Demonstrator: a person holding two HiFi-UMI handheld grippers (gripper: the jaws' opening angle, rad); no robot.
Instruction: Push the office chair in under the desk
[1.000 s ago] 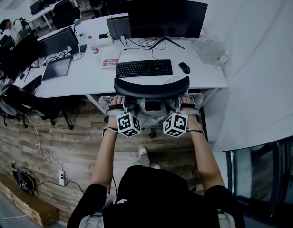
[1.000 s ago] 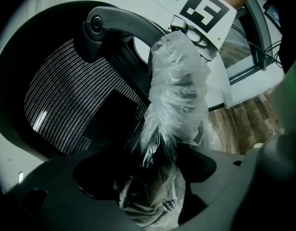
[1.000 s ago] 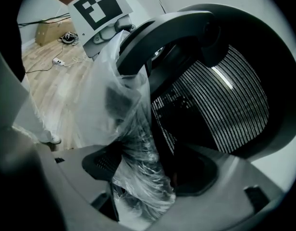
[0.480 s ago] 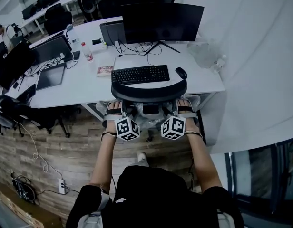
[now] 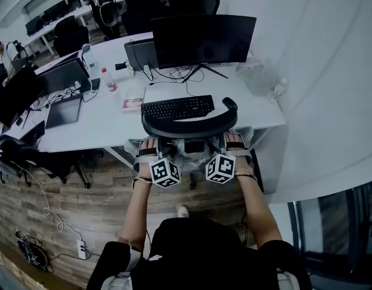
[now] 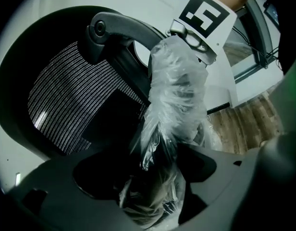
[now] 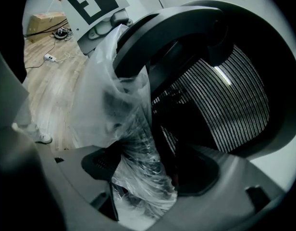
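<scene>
Rolling in: office chair (image 5: 189, 125) back now overlaps the tabletop (image 5: 107, 118) edge (nearly docked), left hand-held gripper (image 6: 155, 177) and right hand-held gripper (image 7: 148, 177) each clamped on a wrapped armrest (image 6: 176, 93).

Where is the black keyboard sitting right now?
In the head view the keyboard lies at the middle of the white desk, before the monitor and just beyond the curved top of the office chair.
</scene>
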